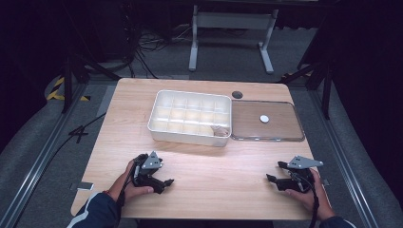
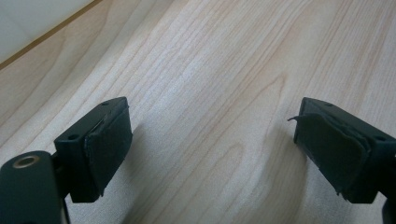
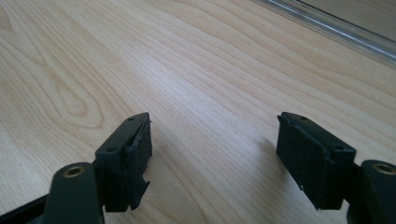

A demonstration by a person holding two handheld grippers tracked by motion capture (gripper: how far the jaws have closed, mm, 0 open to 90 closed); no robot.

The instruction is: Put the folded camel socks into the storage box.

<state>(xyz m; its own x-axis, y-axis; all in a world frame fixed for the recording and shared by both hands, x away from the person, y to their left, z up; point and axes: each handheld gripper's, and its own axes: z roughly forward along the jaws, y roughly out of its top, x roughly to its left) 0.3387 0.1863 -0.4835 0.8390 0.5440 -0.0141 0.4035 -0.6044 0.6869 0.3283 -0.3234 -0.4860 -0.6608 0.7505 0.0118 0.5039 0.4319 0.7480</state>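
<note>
My left gripper (image 1: 164,175) rests low over the wooden table (image 1: 214,166) near its front left, held in a hand. Its jaws stand open over bare wood (image 2: 212,116). My right gripper (image 1: 274,171) sits near the front right, also open, with nothing between its pads (image 3: 215,123). Farther back stands a white compartmented box (image 1: 190,116) with a small pale object (image 1: 219,129) in its near right cell. A clear lid (image 1: 285,126) lies flat to the right of the box, with a white round disc (image 1: 264,118) on it.
A corner of the white box (image 2: 28,18) shows at the top left of the left gripper view. The clear lid's edge (image 3: 336,28) crosses the top right of the right gripper view. A dark round grommet (image 1: 237,94) sits behind the lid. A white frame (image 1: 233,28) stands beyond the table.
</note>
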